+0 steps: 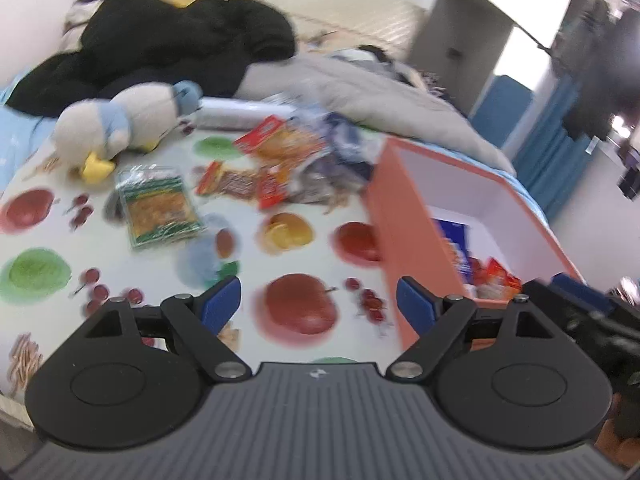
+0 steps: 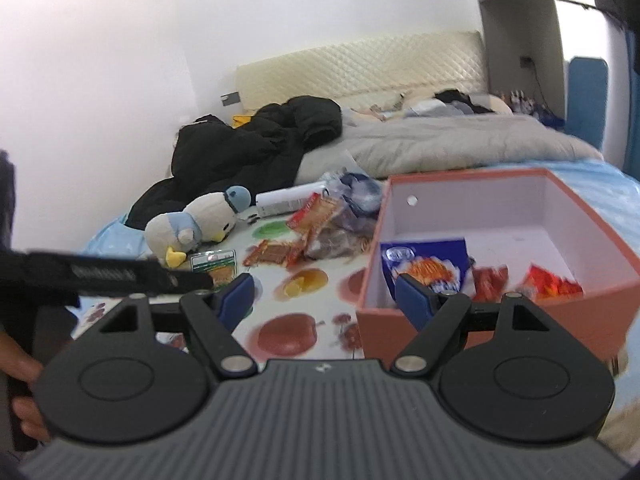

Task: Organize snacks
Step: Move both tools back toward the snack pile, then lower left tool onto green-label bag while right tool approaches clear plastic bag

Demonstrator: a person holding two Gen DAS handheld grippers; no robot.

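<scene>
- The green-edged snack packet [image 1: 160,206] lay flat on the fruit-print sheet [image 1: 248,264], alone, left of the pile; in the left wrist view its long axis ran from the near edge of the bed away toward the plush penguin [image 1: 120,124].
- The loose pile of snacks [image 1: 280,160], red, orange and dark wrappers at mixed angles, sat between that packet and the orange box [image 2: 592,300].
- The box stood open-topped just right of the pile, holding a blue packet [image 2: 428,264] leaning against its near-left wall and red-orange packets [image 2: 552,284] on its floor.
- The left gripper [image 1: 318,304] hovered over the sheet, jaws wide apart, nothing between them.
- The right gripper [image 2: 324,300] was spread wide and empty, near the box's front corner.
- A black jacket [image 2: 256,148] and grey duvet [image 2: 460,144] lay beyond.
</scene>
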